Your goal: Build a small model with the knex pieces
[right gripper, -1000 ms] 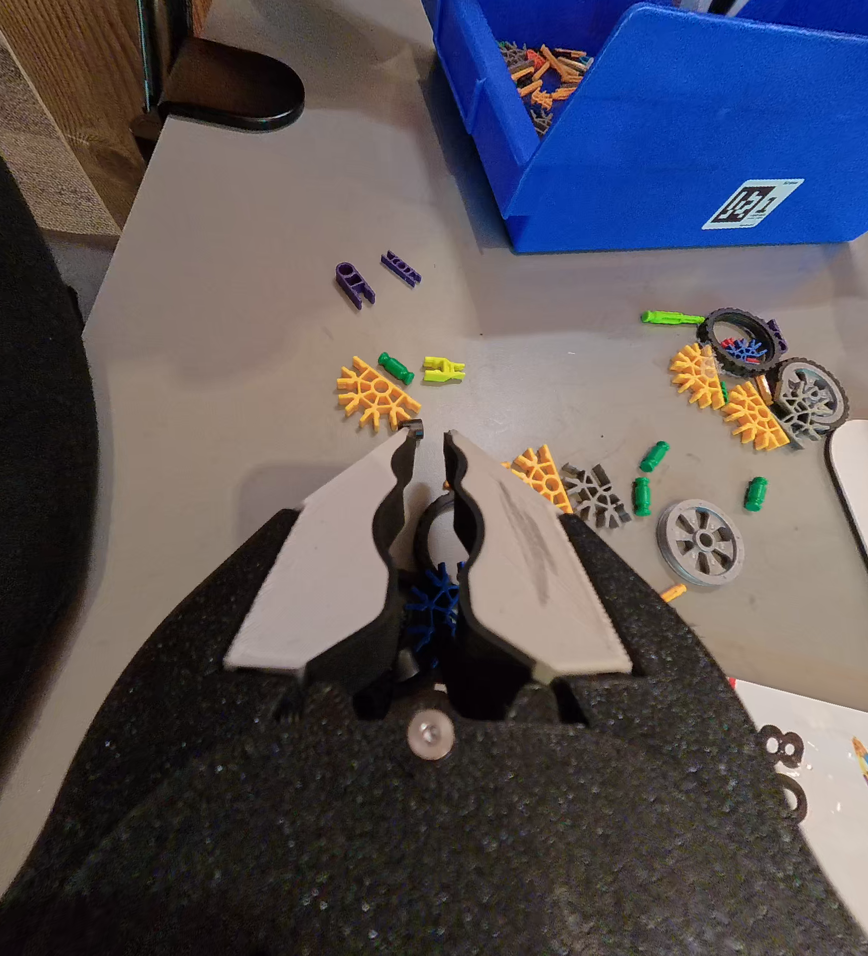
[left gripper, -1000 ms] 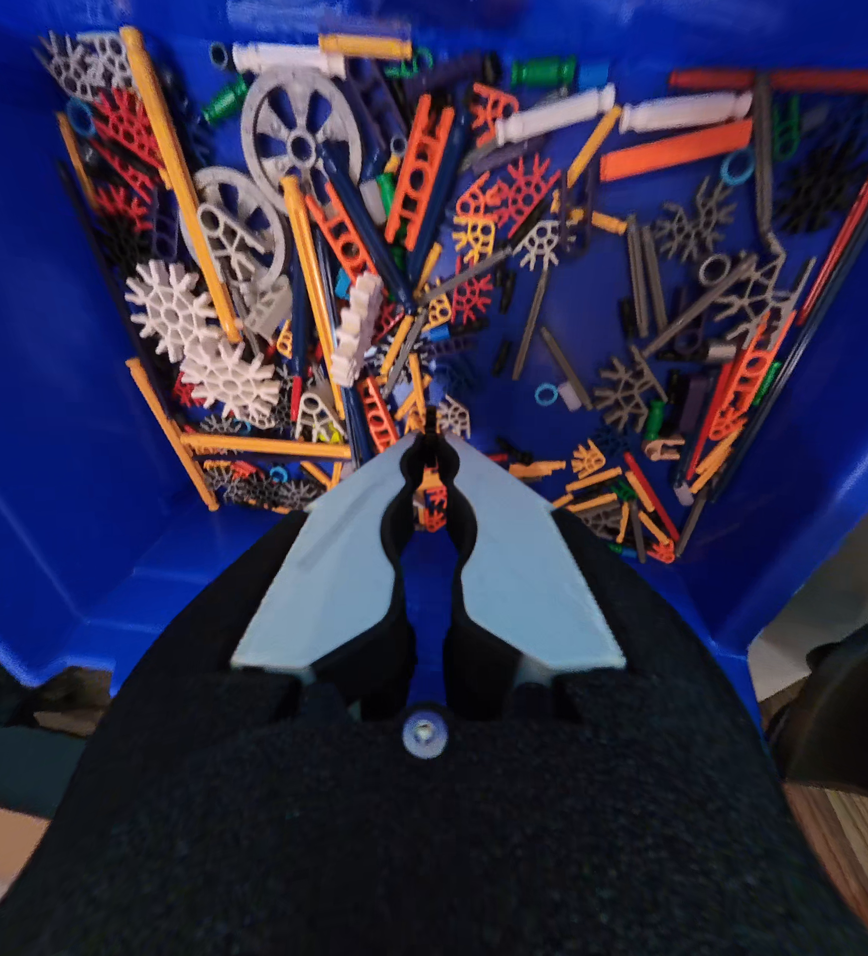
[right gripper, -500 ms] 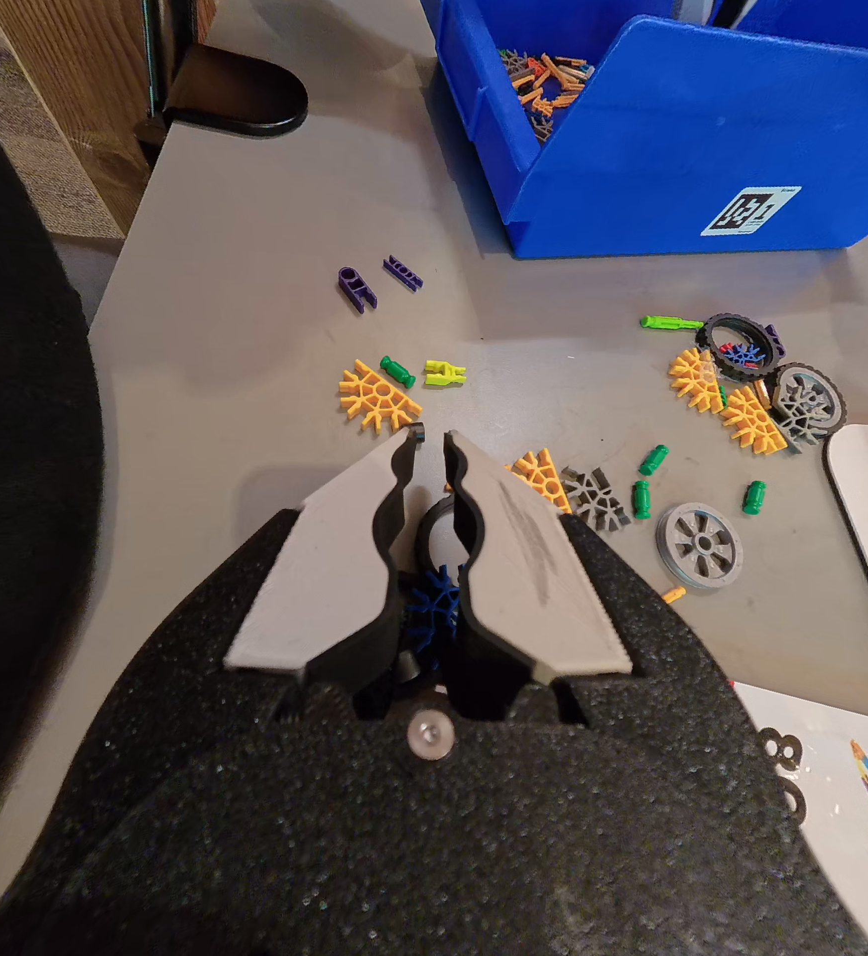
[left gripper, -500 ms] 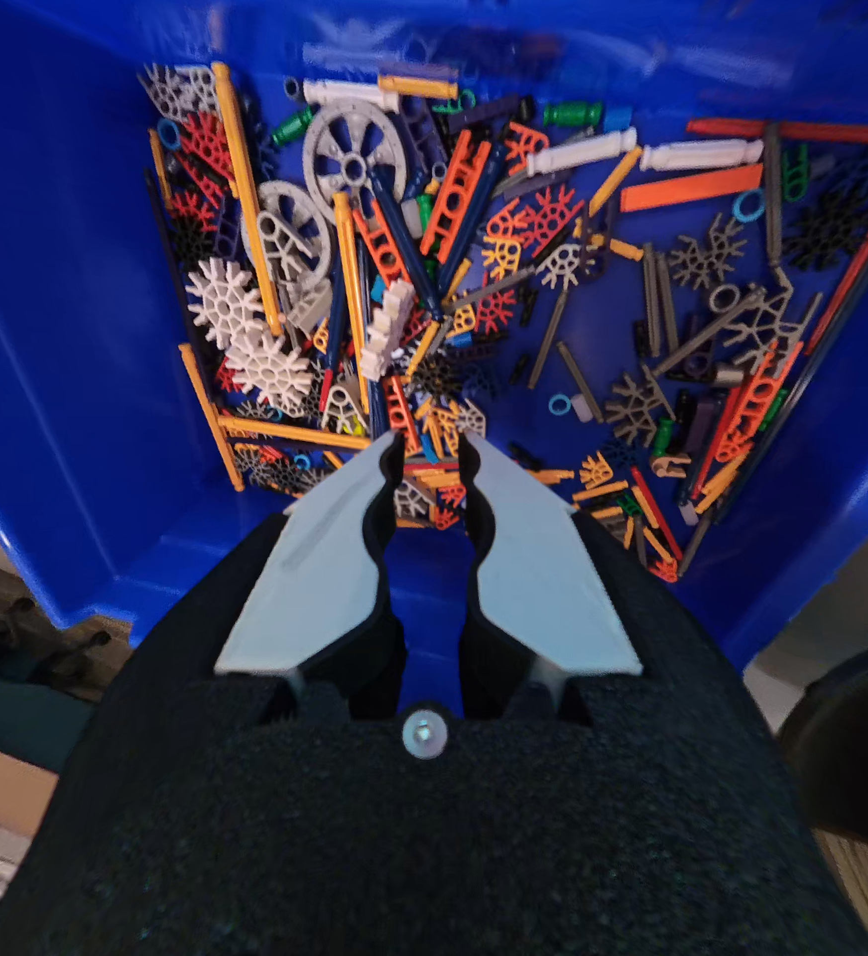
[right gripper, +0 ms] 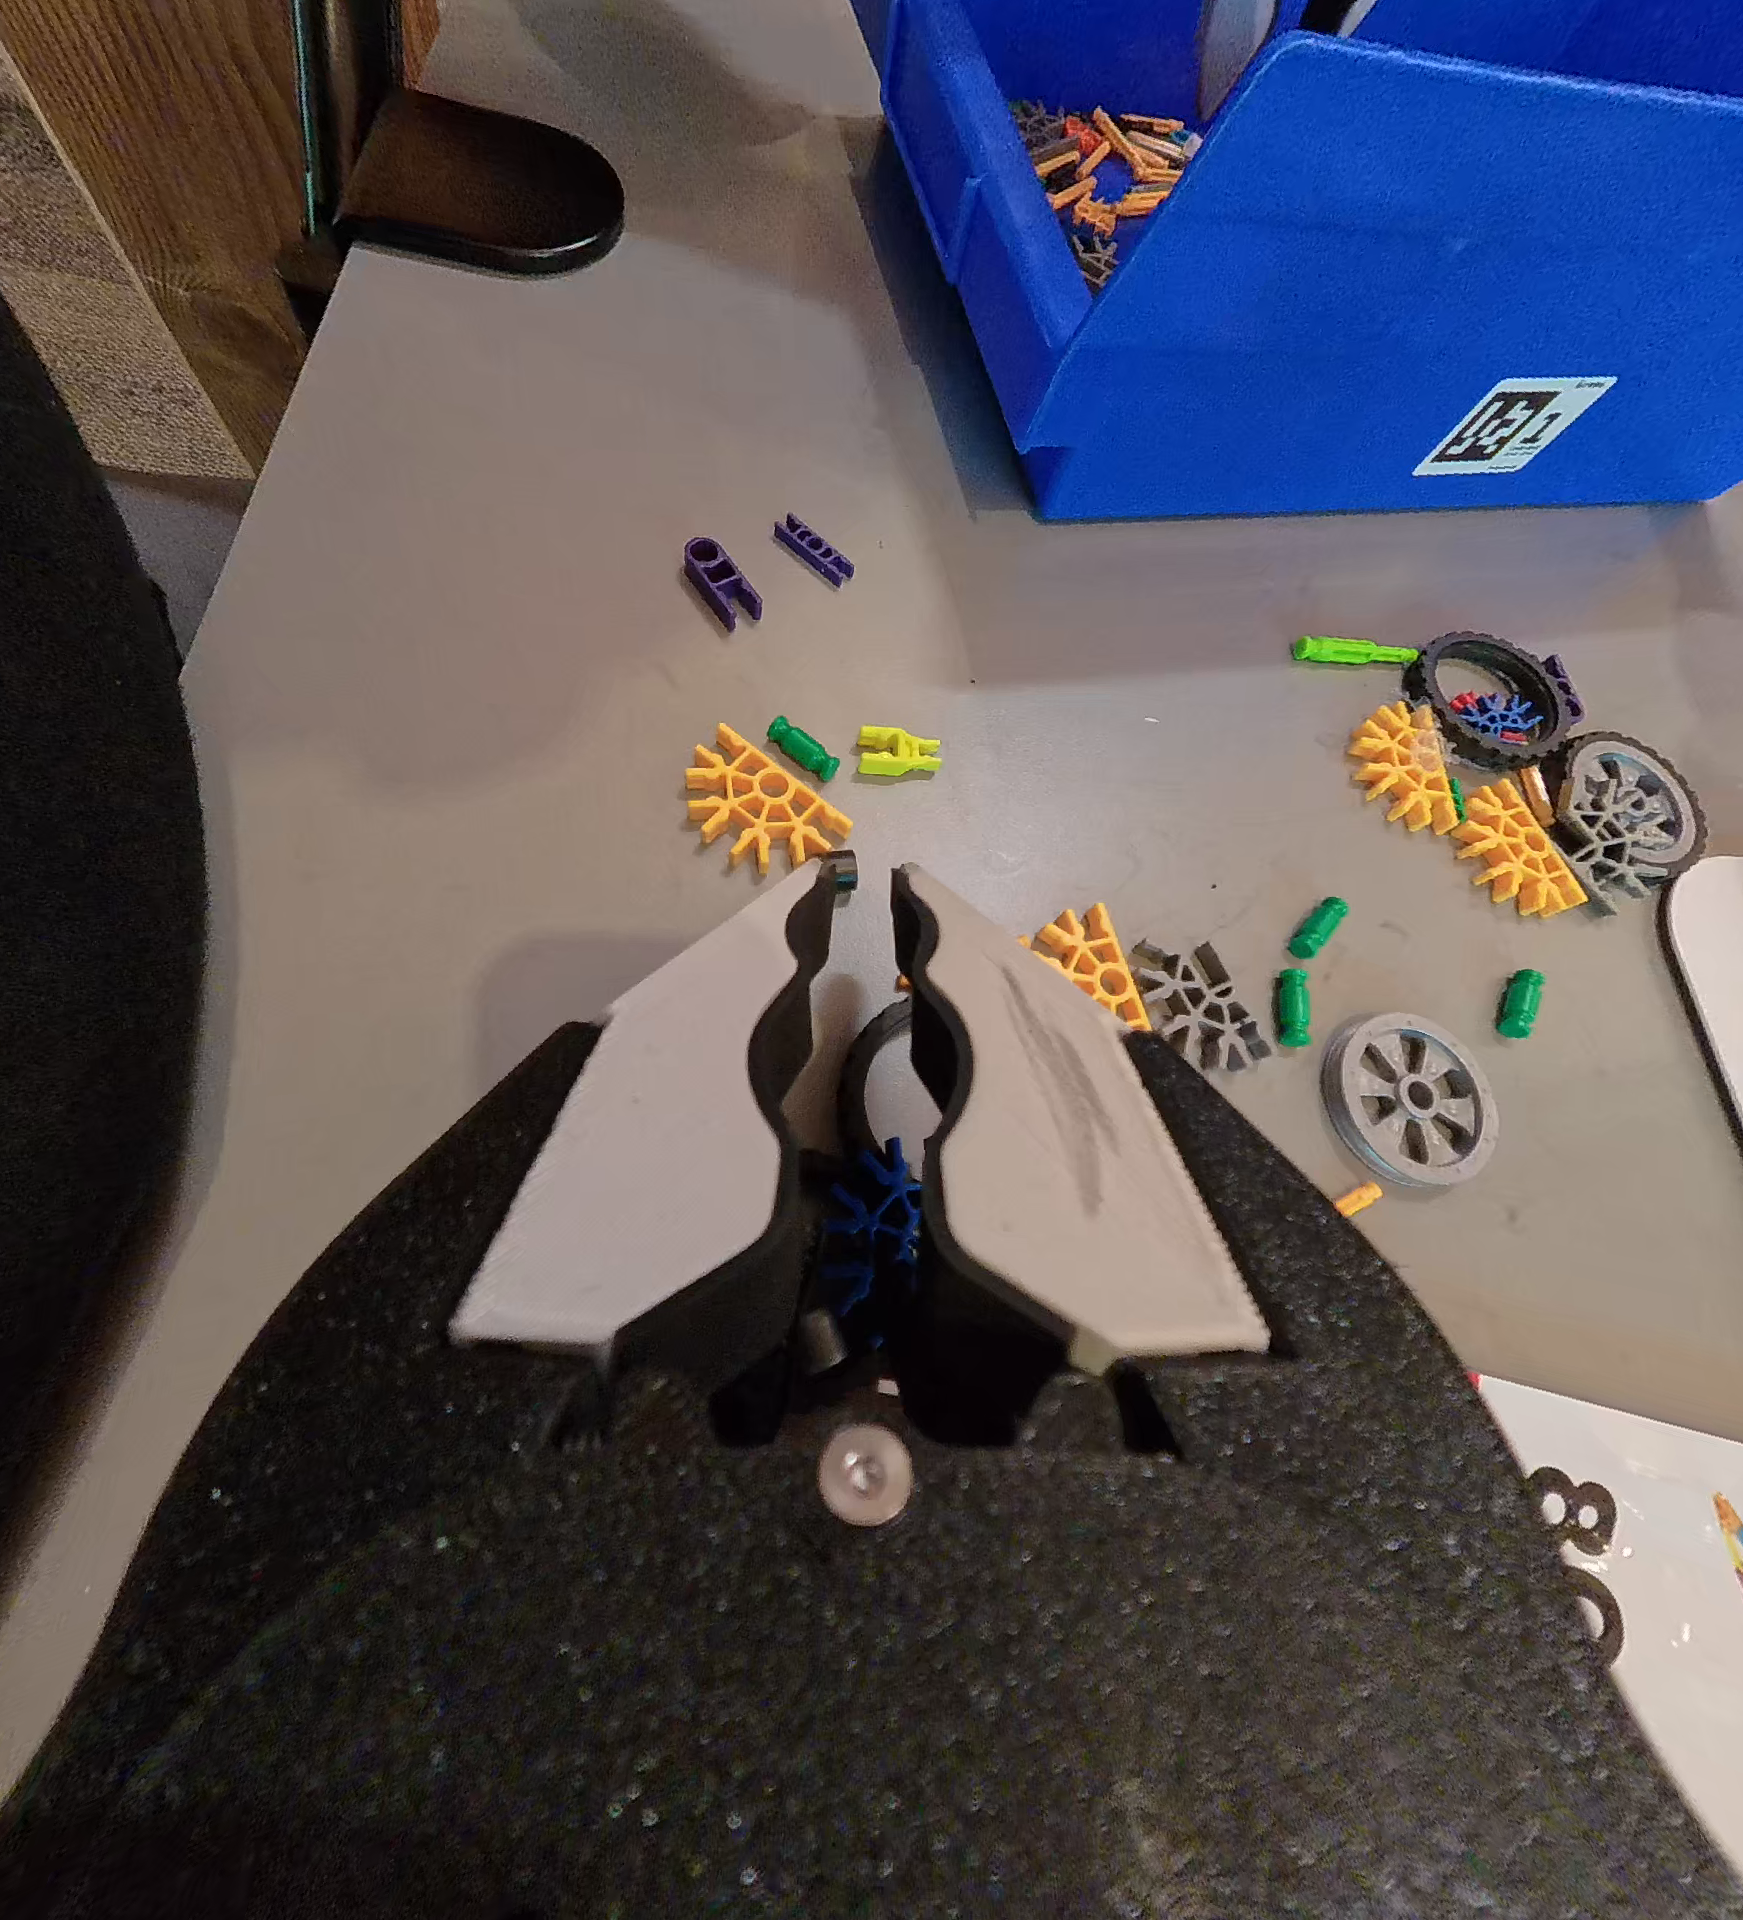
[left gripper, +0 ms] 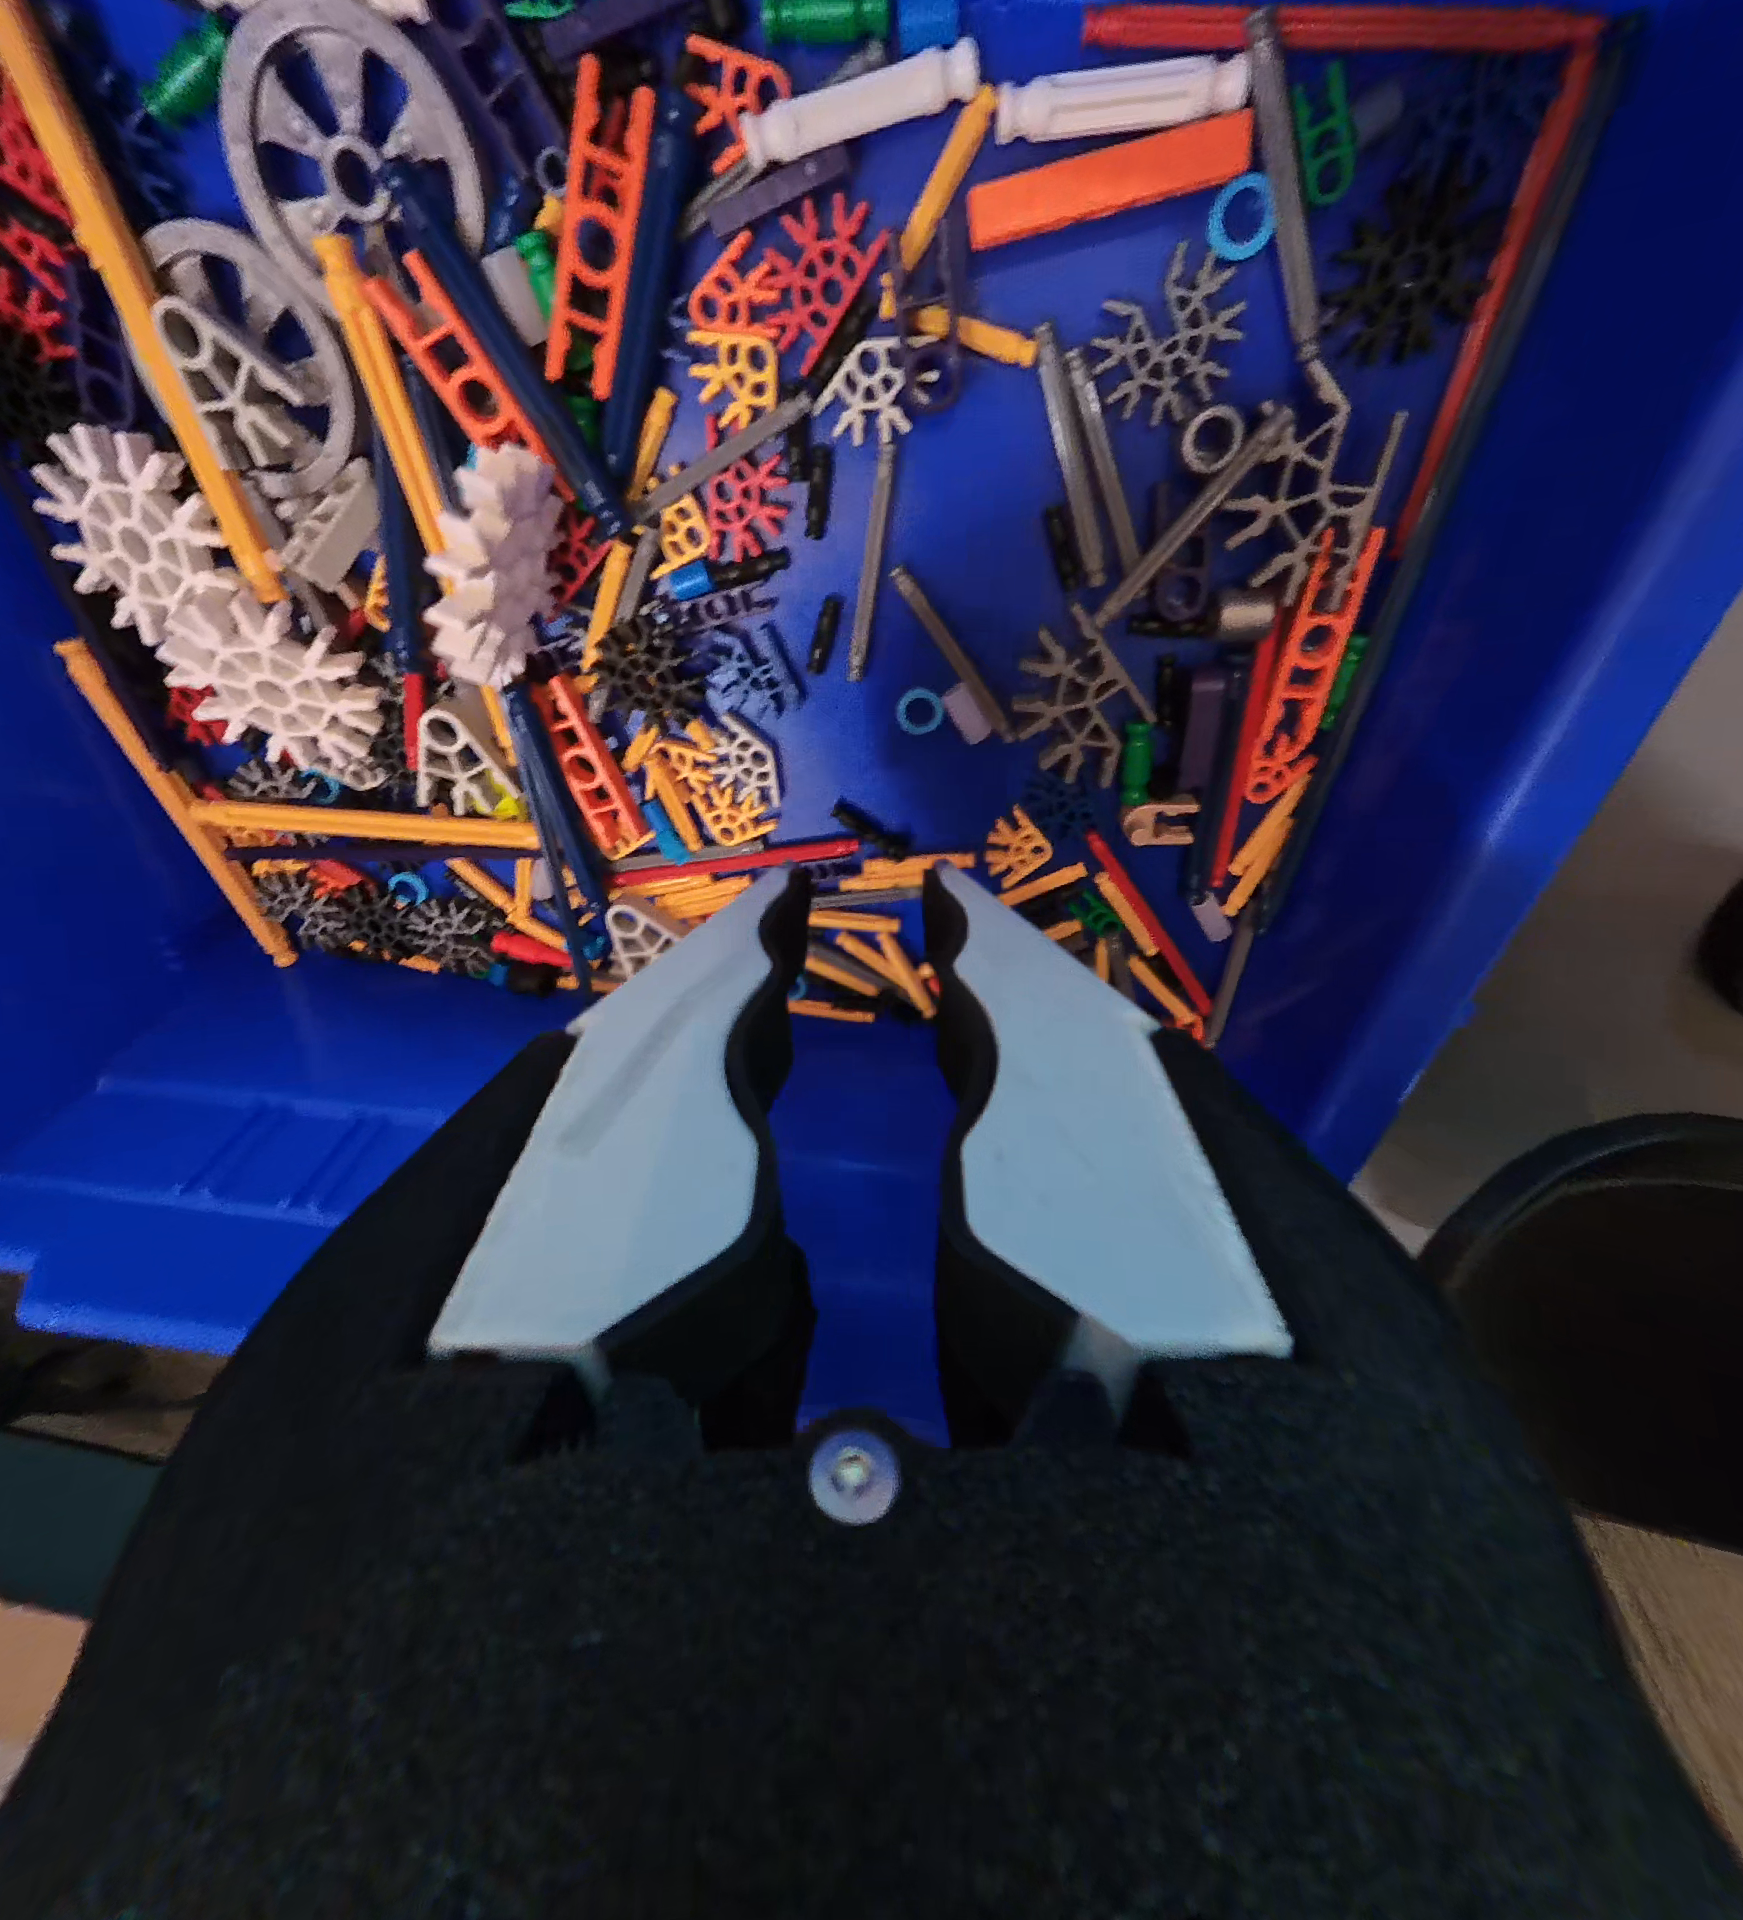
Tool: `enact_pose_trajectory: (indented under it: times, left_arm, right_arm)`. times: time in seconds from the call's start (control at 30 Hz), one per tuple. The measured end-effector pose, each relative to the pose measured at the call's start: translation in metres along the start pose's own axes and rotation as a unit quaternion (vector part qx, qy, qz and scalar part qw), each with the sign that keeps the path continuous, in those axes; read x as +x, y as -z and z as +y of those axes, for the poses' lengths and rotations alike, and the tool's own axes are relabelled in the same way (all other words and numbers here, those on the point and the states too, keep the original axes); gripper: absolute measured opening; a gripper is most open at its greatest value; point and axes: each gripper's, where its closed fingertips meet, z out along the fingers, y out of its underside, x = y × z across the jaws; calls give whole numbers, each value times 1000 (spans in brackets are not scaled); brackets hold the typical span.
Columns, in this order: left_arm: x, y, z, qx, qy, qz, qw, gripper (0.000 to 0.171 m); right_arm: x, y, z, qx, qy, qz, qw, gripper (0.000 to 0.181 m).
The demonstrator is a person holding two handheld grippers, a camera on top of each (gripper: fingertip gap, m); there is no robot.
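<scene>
Your left tongs [left gripper: 862,914] hang with jaws parted and nothing between them, over the near end of the blue bin [left gripper: 119,1091]. Just past their tips lies a tangle of short orange rods [left gripper: 867,945]; farther in at 11 o'clock sit white snowflake connectors [left gripper: 264,675], and beyond those at 11 a grey spoked wheel [left gripper: 353,156]. At 1 o'clock far in the bin lies a flat orange strip [left gripper: 1106,182] beside white rods [left gripper: 1121,99]. Your right tongs [right gripper: 867,894] are nearly closed at the tips, with a black tyre ring [right gripper: 872,1070] and a blue snowflake connector [right gripper: 872,1226] between the jaws; whether they are pinched or simply lying on the counter [right gripper: 534,520] underneath, you cannot tell. Just at 11 o'clock of the tips lies a yellow fan connector [right gripper: 758,800] with a green rod [right gripper: 802,748] touching it and a lime clip [right gripper: 898,750] near. At 3 o'clock rests a grey wheel [right gripper: 1412,1099]. Farther at 12 lie two purple pieces [right gripper: 721,582], and at 1 o'clock stands the bin, seen from outside, with a sticker [right gripper: 1511,426] on its wall.
</scene>
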Motion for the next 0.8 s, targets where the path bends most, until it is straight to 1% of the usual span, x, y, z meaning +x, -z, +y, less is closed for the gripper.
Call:
enact_pose_trajectory:
  times: [0.07, 0.13, 0.2, 0.33, 0.43, 0.57, 0.7, 0.8]
  left_arm:
    - [9, -3, -5, 4, -4, 14, 1000, 26]
    - [17, -7, -10, 10, -10, 27, 1000, 36]
    - [23, -9, -16, 19, -10, 38, 999, 50]
    - [29, -14, -25, 38, -3, 40, 998, 76]
    - [35, -20, -25, 35, -4, 42, 998, 91]
    - [34, -28, -22, 26, -3, 30, 999, 99]
    - [25, -28, -25, 31, -3, 7, 1000, 100]
    - [8, -25, -27, 32, 7, -31, 999, 97]
  right_arm:
    - [0, 0, 0, 0, 0, 0, 1000, 10]
    - [0, 0, 0, 0, -1, -1, 1000, 10]
    - [0, 0, 0, 0, -1, -1, 1000, 10]
    - [-2, -2, 1, -2, -2, -6, 1000, 10]
    - [-2, -3, 2, -4, 0, -6, 1000, 10]
    - [-2, -3, 2, -4, -1, -5, 1000, 9]
    - [-2, -3, 2, -4, 0, -5, 1000, 10]
    - [-2, -3, 2, -4, 0, -5, 1000, 9]
